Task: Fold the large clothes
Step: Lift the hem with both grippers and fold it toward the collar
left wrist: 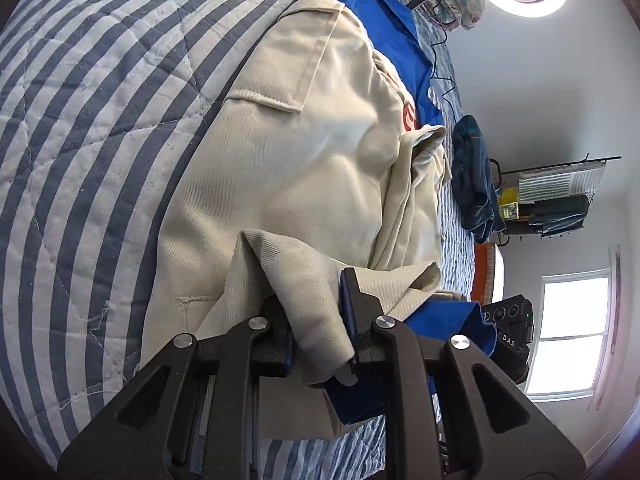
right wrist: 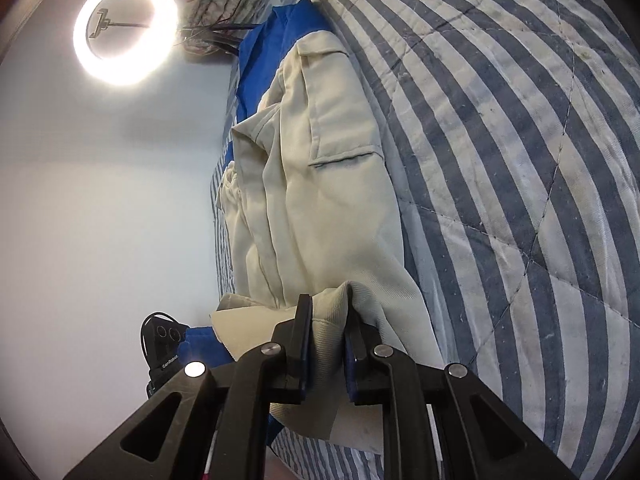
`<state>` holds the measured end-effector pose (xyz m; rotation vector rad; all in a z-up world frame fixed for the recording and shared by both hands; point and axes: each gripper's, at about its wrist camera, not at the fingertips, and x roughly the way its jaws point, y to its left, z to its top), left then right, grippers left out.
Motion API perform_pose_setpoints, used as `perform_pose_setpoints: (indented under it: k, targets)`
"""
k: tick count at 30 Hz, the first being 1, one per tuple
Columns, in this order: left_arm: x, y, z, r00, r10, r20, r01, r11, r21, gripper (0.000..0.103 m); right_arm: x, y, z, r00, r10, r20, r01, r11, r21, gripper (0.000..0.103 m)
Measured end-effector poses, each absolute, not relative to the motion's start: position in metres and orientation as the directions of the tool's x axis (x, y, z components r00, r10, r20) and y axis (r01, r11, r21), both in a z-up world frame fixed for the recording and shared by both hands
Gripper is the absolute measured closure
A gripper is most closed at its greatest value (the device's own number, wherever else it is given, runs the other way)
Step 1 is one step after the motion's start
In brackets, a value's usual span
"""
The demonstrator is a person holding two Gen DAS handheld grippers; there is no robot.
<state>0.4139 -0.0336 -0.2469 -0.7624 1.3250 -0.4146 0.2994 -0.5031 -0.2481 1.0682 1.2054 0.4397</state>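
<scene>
Left tool [left wrist: 316, 320] clamped on cream cloth [left wrist: 304, 160]; right tool [right wrist: 326, 332] likewise, angled down.

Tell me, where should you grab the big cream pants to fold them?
Grab the cream pants by the thick edge at the near end, one corner in each gripper, coming in from the near side of the striped quilt. That is how they are held now: the left gripper and the right gripper each pinch a bunched corner, so the long cloth should stay spread between them.

Right gripper [left wrist: 510, 334] reads "DAS"; left gripper [right wrist: 166, 346], seemingly "GenRobot".
</scene>
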Motion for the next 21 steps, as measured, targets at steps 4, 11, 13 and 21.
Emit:
perform_pose_setpoints:
  k: [4, 11, 13, 21]
  targets:
    - [0.416, -0.028, -0.247, 0.199, -0.694, -0.692, -0.172, 0.670, -0.722, 0.079, 0.296, -0.521, -0.250, 0.377, 0.817, -0.436, 0.250, 0.363, 0.897, 0.055]
    - [0.418, -0.007, -0.224, 0.253, -0.772, -0.583, -0.196, 0.549, -0.813, 0.033, 0.283, -0.552, -0.214, 0.434, 0.823, -0.367, 0.125, 0.348, 0.929, 0.033]
    - [0.419, -0.003, -0.210, 0.266, -0.763, -0.589, -0.142, 0.573, -0.807, 0.033, 0.280, -0.553, -0.202, 0.427, 0.792, -0.437, 0.064, 0.456, 0.888, 0.037]
    - [0.394, -0.011, -0.196, 0.262, -0.595, -0.760, 0.089, 0.799, -0.595, 0.044, 0.247, -0.521, -0.209, 0.280, 0.645, -0.712, -0.109, 0.758, 0.644, 0.062]
